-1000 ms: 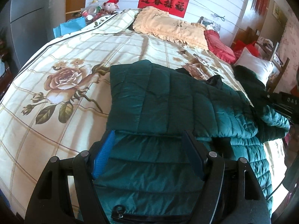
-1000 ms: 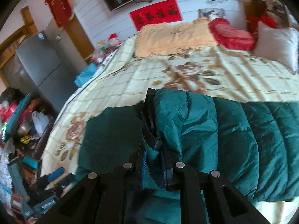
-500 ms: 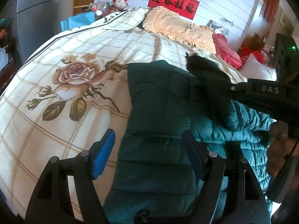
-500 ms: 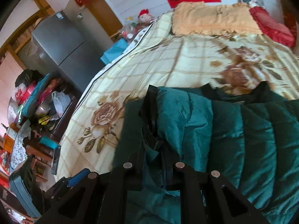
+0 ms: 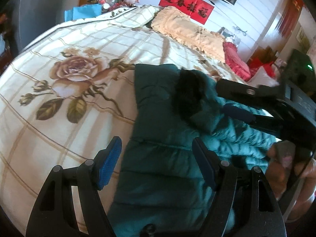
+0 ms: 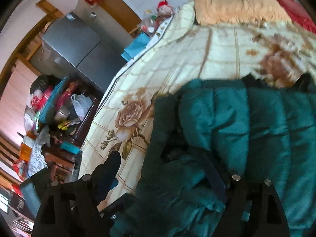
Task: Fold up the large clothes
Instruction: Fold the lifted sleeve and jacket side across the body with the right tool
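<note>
Green puffer jacket (image 5: 158, 167) lies folded on the bed (image 5: 59, 118); right claw (image 6: 164, 169) has just been opening, flap loose between its jaws, nothing gripped — left claw (image 5: 156, 158) wide open, straddling jacket edge, empty. Risk: padding likely springs back and unfolds w/o hold-down. Left view shows black fur trim (image 5: 189, 92) atop the fold; right view shows bed-edge clutter instead.

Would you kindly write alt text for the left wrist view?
A dark green puffer jacket lies partly folded on a rose-print bedspread, with the open left gripper over its near edge. The right gripper, also open, reaches in beside the jacket's black fur trim.
</note>
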A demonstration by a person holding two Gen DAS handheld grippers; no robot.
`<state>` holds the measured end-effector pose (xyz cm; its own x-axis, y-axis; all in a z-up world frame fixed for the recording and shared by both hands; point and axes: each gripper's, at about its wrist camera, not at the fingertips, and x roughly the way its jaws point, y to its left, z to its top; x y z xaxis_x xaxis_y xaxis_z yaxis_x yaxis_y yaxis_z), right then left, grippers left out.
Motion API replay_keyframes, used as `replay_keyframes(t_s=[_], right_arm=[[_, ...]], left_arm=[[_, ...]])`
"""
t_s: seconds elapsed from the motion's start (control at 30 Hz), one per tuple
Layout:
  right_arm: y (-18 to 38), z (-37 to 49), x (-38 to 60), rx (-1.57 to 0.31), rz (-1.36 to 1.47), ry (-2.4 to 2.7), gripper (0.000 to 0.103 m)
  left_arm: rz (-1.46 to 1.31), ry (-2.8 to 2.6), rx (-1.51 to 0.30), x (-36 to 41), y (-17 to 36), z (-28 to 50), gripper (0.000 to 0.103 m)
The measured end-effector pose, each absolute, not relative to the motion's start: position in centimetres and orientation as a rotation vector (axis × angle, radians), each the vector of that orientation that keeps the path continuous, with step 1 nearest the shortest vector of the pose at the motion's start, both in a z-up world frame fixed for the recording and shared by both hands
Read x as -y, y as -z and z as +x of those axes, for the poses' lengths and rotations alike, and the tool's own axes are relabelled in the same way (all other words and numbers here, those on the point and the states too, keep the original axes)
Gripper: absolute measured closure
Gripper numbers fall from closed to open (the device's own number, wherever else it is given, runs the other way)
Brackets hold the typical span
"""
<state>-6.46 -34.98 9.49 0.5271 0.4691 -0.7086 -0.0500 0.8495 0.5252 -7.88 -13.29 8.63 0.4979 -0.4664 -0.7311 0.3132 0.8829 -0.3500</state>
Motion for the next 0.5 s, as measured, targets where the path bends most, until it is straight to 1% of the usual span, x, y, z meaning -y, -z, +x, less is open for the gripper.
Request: replay_keyframes(t_s=[0.1, 0.27, 0.4, 0.5], right_arm=[[-11.8, -8.3, 36.5, -0.928, 0.453, -0.303, 0.021], [-14.5, -13.1, 40.9, -0.886, 0.448, -0.249, 0.021], [-15.4, -17.1, 44.5, -0.881, 0.414, -0.183, 0.021], [-16.0, -20.1, 47.8, -0.865, 0.384, -0.087, 0.021]], left_arm=[[-0.216, 0.498, -0.935, 14.1, -9.2, -7.4, 0.029], [-0.184, 0.498, -0.954, 17.3, -9.3, -5.9, 0.029], [-0.102, 0.449, -0.95, 20.1, -8.5, -4.1, 0.029], [-0.099, 0.429, -0.96, 21.7, -7.8, -2.8, 0.029]])
